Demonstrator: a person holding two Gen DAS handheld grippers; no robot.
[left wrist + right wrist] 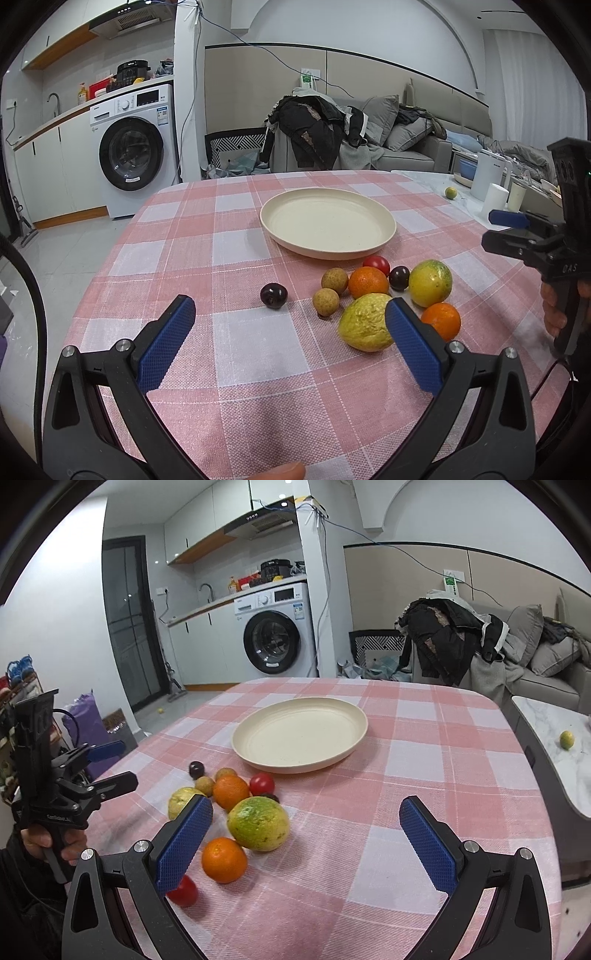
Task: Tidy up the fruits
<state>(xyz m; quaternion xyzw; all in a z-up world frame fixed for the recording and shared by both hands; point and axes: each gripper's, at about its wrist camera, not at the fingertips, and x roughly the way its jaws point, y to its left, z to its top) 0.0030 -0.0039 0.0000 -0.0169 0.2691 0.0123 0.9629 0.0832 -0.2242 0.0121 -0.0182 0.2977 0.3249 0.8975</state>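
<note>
The fruits [236,808] lie in a loose cluster on the worktop [424,775], just before the empty plate [299,734], probably their destination. Left gripper [291,336] and right gripper [306,842] hover with jaws wide apart, holding nothing.

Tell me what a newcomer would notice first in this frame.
Probably the empty cream plate in the middle of the pink checked tablecloth. Next, the cluster of fruit just in front of it, none on the plate yet. Both grippers, left and right, hang open above the cloth.
</note>
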